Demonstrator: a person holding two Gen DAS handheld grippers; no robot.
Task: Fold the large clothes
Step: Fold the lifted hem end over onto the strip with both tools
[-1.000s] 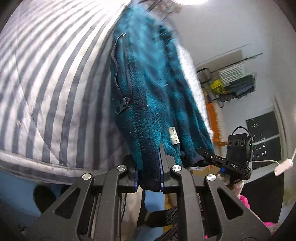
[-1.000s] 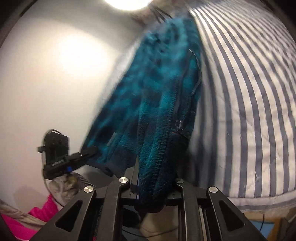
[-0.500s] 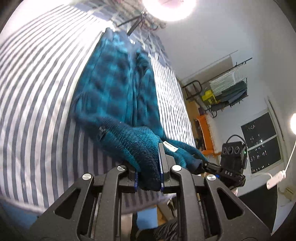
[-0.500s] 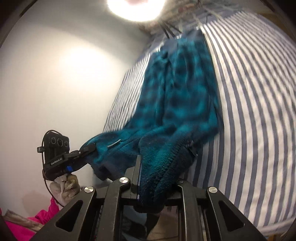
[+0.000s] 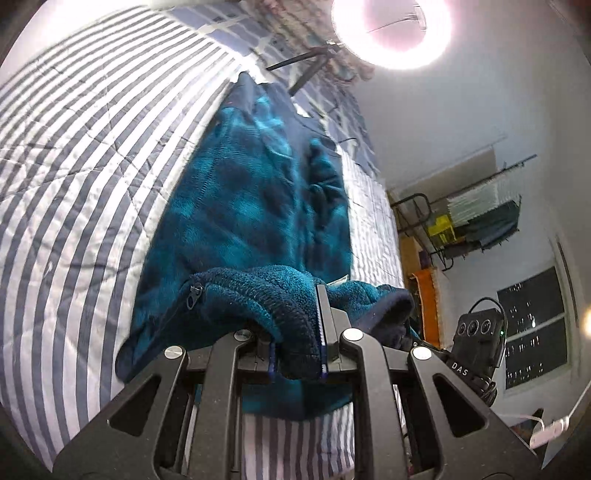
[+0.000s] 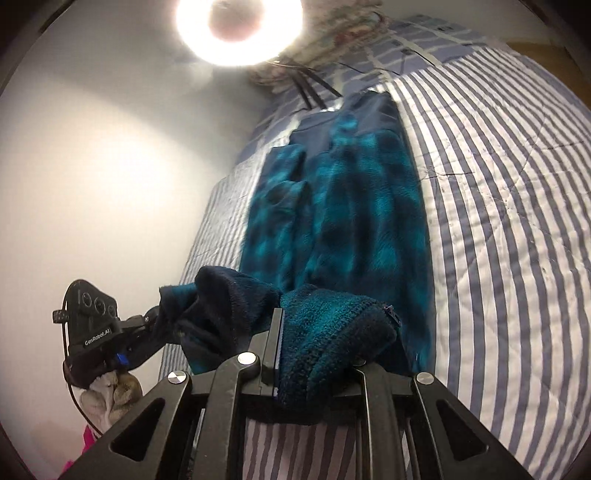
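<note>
A teal plaid fleece jacket (image 5: 258, 199) lies lengthwise on the striped bed cover (image 5: 74, 177), its far end toward the pillows. My left gripper (image 5: 297, 354) is shut on the thick near hem, next to a zipper pull (image 5: 195, 293). In the right wrist view the same jacket (image 6: 354, 206) stretches away over the bed cover (image 6: 517, 221), and my right gripper (image 6: 314, 365) is shut on the other near corner of the hem. Each view shows the other gripper (image 6: 122, 332) off to the side, holding the dark navy edge lifted above the bed.
A bright round ceiling lamp (image 5: 391, 33) glares at the top. Clothes hangers (image 6: 314, 88) lie near the pillows at the bed's far end. A white wall runs along the bed's far side. A rack with folded items (image 5: 480, 214) and a dark window (image 5: 532, 325) stand beyond.
Both grippers moved forward over the bed and rose, carrying the hem. The jacket, hanging down a second ago, now lies spread flat on the cover with its near end lifted.
</note>
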